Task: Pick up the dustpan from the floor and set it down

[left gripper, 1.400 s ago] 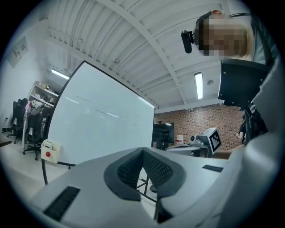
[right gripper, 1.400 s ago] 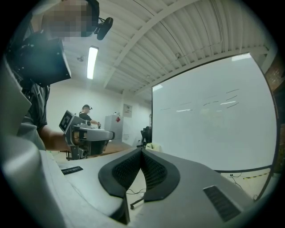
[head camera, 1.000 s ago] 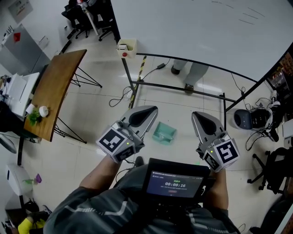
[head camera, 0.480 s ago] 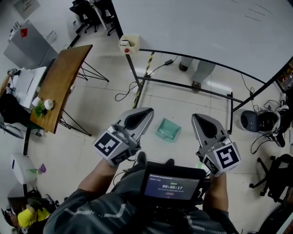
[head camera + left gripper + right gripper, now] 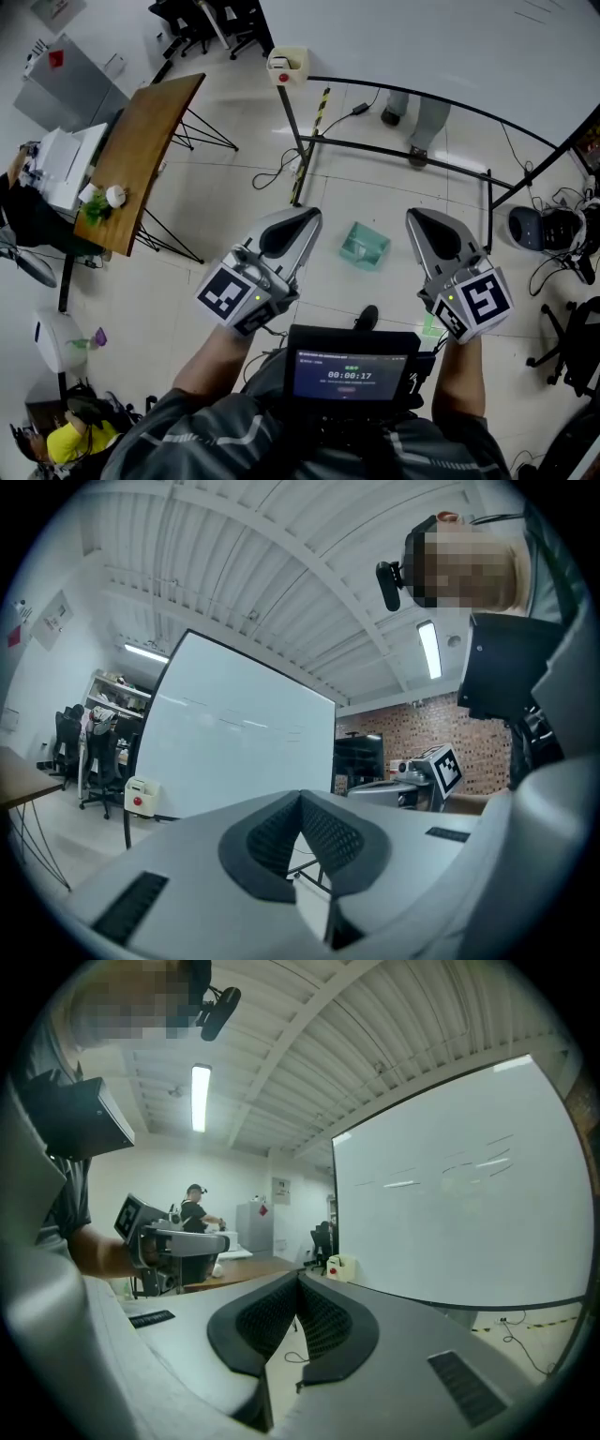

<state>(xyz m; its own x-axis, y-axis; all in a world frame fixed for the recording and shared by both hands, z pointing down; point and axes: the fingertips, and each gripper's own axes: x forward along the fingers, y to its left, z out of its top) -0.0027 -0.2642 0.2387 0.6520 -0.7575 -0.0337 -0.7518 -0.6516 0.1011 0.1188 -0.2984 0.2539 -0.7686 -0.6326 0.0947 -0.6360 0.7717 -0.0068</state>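
Note:
A teal dustpan [image 5: 364, 246] lies on the pale tiled floor, seen in the head view between my two grippers and well below them. The left gripper [image 5: 307, 218] is held level to the dustpan's left. Its jaws are shut with nothing between them, and in the left gripper view the ribbed pads [image 5: 323, 834] meet at the tip. To the dustpan's right, the right gripper [image 5: 419, 218] is also level, shut and empty, with its pads [image 5: 323, 1321] pressed together. Neither gripper view shows the dustpan.
A black metal frame [image 5: 394, 150] stands on the floor beyond the dustpan, with a person's legs [image 5: 417, 117] behind it. A wooden table [image 5: 141, 150] is at the left. A cream box [image 5: 287, 64] hangs on a post, and cables [image 5: 272, 178] trail over the floor. A tablet [image 5: 352, 375] hangs at my chest.
The whole scene has slid in the head view as I moved. The dustpan now sits further right and a little higher between the grippers. Both grippers stayed shut.

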